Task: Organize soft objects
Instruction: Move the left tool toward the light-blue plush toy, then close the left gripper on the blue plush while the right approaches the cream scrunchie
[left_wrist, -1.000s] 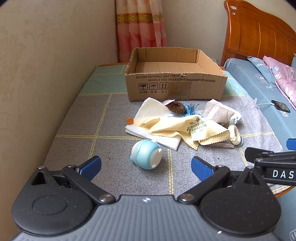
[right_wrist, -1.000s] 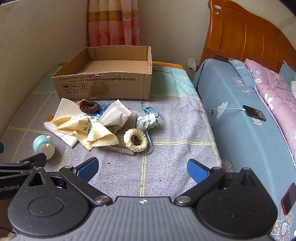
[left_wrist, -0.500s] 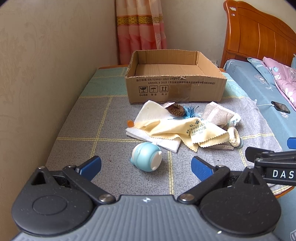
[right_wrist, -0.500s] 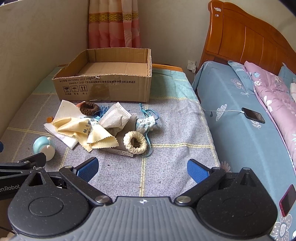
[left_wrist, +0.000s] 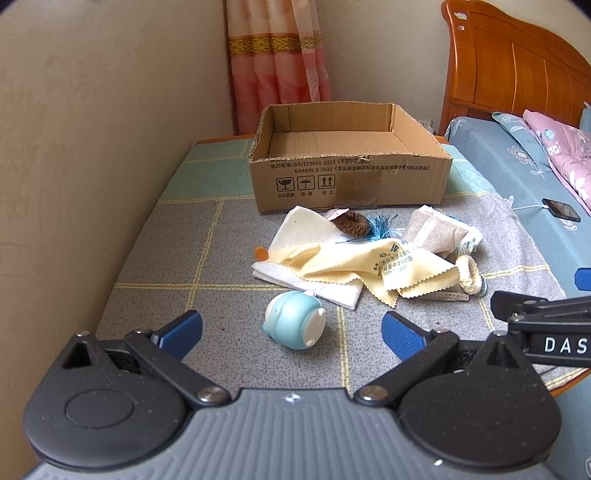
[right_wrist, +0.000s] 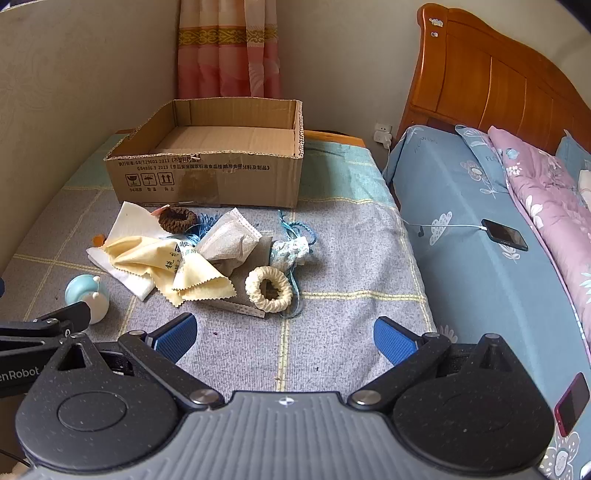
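Here, blue toy (left_wrist: 294, 319) seemingly lies beyond left claw (left_wrist: 291, 328).

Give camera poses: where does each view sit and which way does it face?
Left wrist: on the left tool, low over the table, facing the blue toy and cardboard box; own open fingers show, right tool at the right edge.
Right wrist: on the right tool, facing the cream ring, bed at right; own open fingers show.
Shared: box, toy, yellow cloth.
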